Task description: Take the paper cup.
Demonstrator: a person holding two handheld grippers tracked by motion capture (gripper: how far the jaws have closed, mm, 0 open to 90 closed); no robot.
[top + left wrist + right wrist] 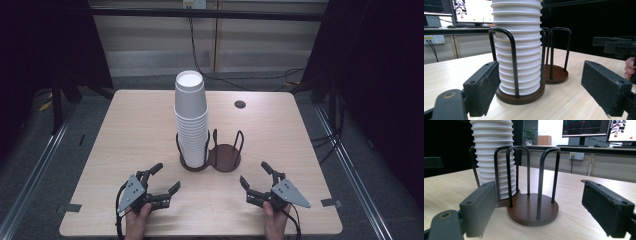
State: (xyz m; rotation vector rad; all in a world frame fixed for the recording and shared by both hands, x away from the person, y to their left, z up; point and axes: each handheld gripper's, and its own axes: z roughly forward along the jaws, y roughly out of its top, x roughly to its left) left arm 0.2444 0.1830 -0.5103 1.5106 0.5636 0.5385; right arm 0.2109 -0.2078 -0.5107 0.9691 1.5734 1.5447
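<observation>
Both claws, left (167, 177) and right (253, 173), are held apart and empty near the table (125, 130) edge. The cup stack (191, 120) is seated in the holder (225, 157) just beyond.

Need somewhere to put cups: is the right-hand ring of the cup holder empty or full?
Empty. The right ring shows only its bare brown base between the wire loops; the stack of white cups fills the left ring.

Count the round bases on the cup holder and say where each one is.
2. The left base sits under the stack of white cups; the right base joins it on the right and stands empty.
</observation>
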